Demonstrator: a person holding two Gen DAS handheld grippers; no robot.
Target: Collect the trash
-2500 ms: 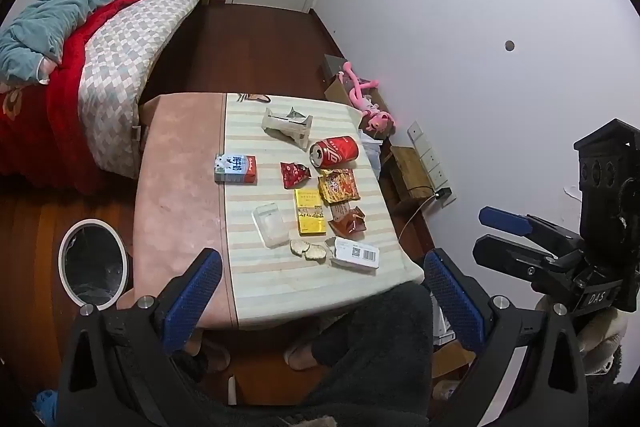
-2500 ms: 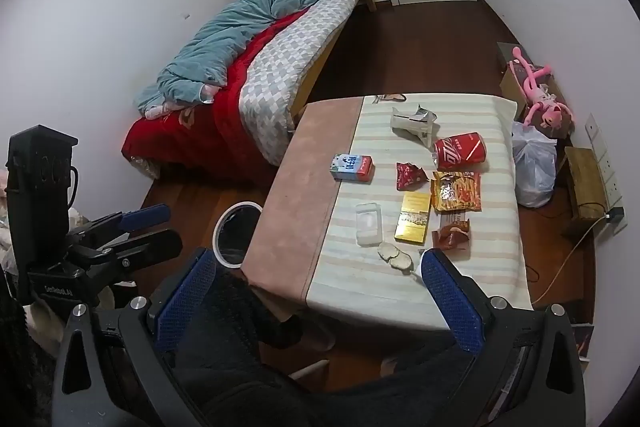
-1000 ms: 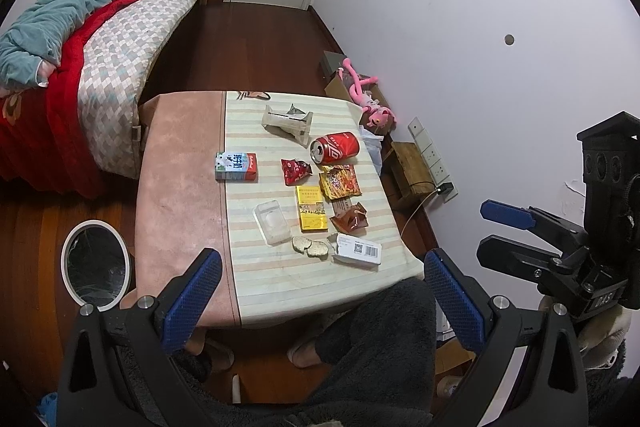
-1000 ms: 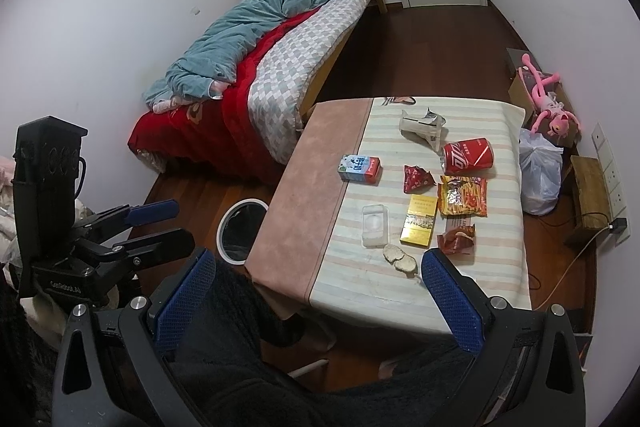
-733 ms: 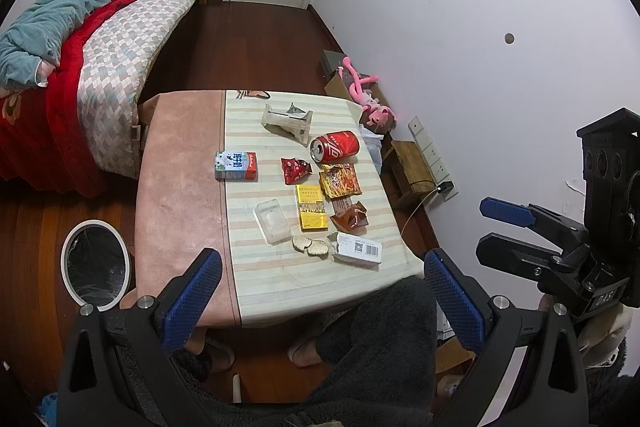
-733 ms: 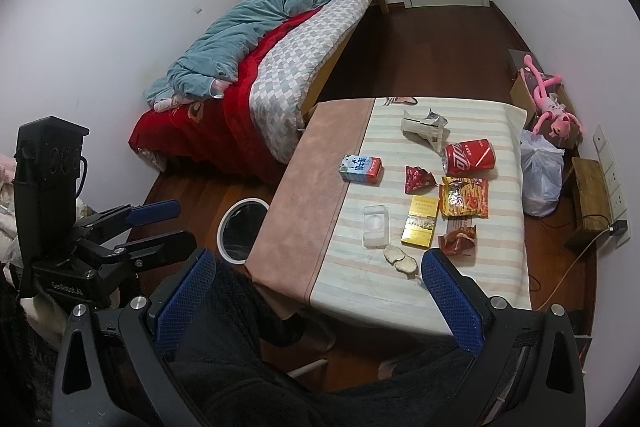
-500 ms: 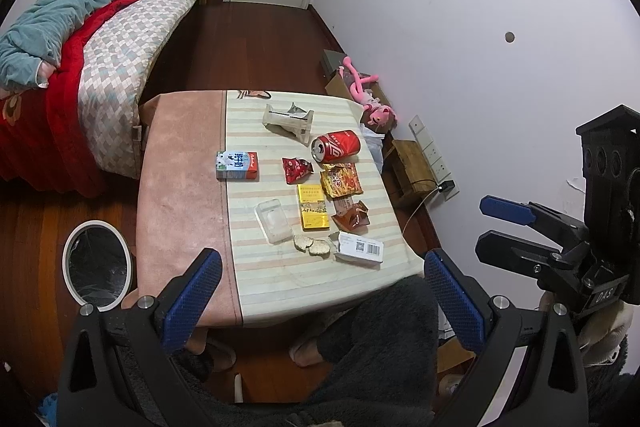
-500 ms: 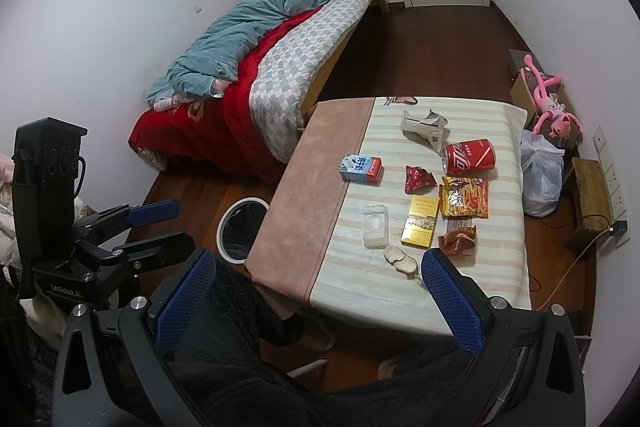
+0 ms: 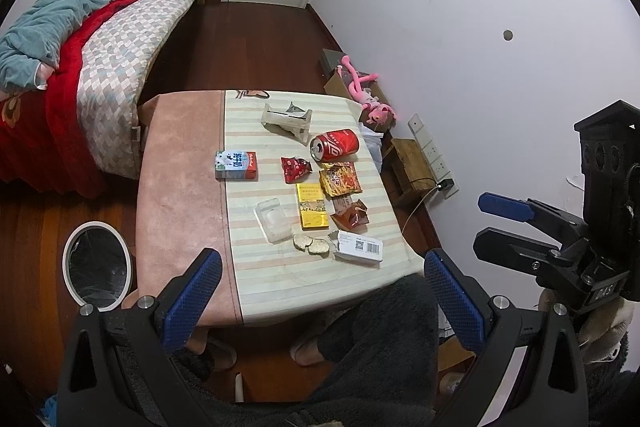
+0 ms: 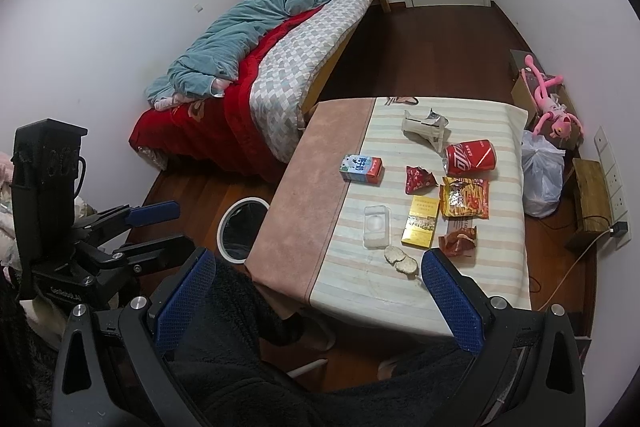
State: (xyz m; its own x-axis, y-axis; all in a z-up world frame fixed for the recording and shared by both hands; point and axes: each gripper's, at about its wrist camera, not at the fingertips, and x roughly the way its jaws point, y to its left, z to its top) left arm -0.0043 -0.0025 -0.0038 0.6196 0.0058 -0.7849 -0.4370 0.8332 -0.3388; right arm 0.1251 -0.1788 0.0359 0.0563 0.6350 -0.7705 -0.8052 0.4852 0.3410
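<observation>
Trash lies on a low table (image 9: 180, 195) (image 10: 320, 195): a red can (image 9: 335, 144) (image 10: 469, 152), a milk carton (image 9: 235, 165) (image 10: 361, 168), a red wrapper (image 9: 295, 168), a chip bag (image 9: 340, 179) (image 10: 465, 197), a yellow box (image 9: 312, 205) (image 10: 421, 221), a clear plastic tray (image 9: 273, 220) (image 10: 376, 225), a white barcode box (image 9: 357, 246) and a crushed white carton (image 9: 287, 117). A white bin with a black liner (image 9: 97, 266) (image 10: 241, 229) stands on the floor left of the table. My left gripper (image 9: 322, 293) is open and empty, high above the table's near edge. My right gripper (image 10: 316, 291) is open and empty too.
A bed with red and teal bedding (image 9: 80, 39) lies left of the table. A pink plush toy (image 9: 366, 99), a white plastic bag (image 10: 542, 173) and a wooden box (image 9: 408, 163) sit by the right wall. The person's dark-clad legs (image 9: 372, 339) are below the grippers.
Both views have drifted only slightly; the table sits a touch further right in the left view. Both grippers stay open and empty.
</observation>
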